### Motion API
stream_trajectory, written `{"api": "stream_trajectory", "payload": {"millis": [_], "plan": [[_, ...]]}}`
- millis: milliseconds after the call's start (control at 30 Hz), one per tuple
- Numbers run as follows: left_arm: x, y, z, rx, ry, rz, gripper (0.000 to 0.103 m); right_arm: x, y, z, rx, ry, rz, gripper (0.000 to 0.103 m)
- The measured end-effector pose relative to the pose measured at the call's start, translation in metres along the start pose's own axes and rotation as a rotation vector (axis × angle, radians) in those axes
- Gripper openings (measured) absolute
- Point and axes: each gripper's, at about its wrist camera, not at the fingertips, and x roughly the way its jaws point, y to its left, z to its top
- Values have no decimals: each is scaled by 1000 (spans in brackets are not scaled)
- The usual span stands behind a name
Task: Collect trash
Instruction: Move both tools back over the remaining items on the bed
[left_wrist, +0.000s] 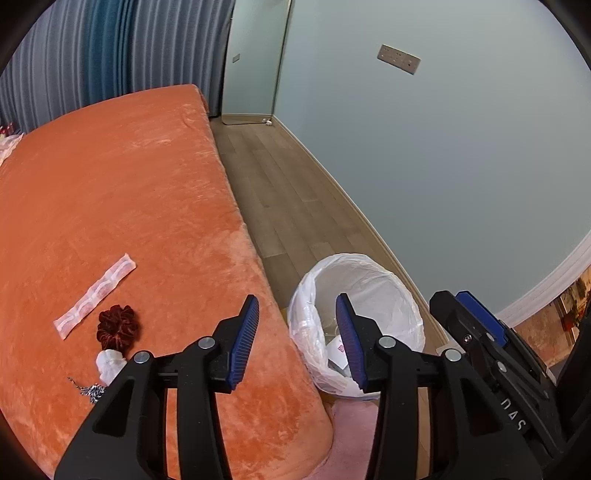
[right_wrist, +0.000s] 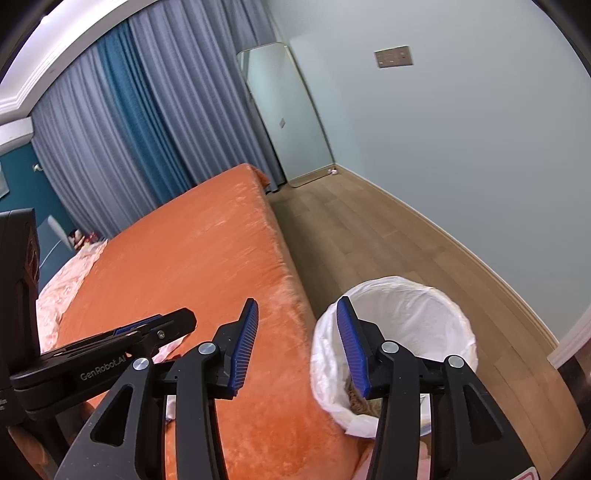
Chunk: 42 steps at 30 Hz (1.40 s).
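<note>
A bin lined with a white bag (left_wrist: 373, 291) stands on the floor beside an orange bed (left_wrist: 129, 184), with paper scraps at its bottom. On the bed lie a long white and pink wrapper strip (left_wrist: 94, 295), a dark red scrunchie (left_wrist: 117, 326), a crumpled white tissue (left_wrist: 109, 363) and a small patterned scrap (left_wrist: 92, 391). My left gripper (left_wrist: 297, 296) hangs open over the bed's edge and the bin, holding nothing. My right gripper (right_wrist: 297, 300) is open too, above the same bin (right_wrist: 406, 282), with brown scraps (right_wrist: 360, 400) inside.
A wood floor (left_wrist: 280, 192) runs between the bed and a pale wall (left_wrist: 443, 147). A tall mirror (right_wrist: 288, 110) leans in the far corner by blue curtains (right_wrist: 147, 110). Pink bedding (right_wrist: 62, 288) lies at the bed's far left. A pink rug (left_wrist: 351, 435) sits below the bin.
</note>
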Motion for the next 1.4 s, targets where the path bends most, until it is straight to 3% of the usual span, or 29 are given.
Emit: {"api": "stream_trajectory", "payload": {"millis": [467, 667, 767, 1133, 1400], "plan": [[-16, 59, -13, -108, -13, 51, 46, 16, 59, -11, -106, 53, 51, 45], [-22, 101, -28, -183, -16, 98, 58, 27, 91, -22, -154, 81, 75, 53], [-23, 126, -41, -229, -8, 143, 69, 34, 108, -33, -184, 106, 87, 53], [-7, 233, -107, -414, 101, 257, 69, 76, 155, -85, -253, 228, 129, 54], [20, 277, -147, -520, 195, 244, 69, 117, 184, -130, -297, 343, 160, 54]]}}
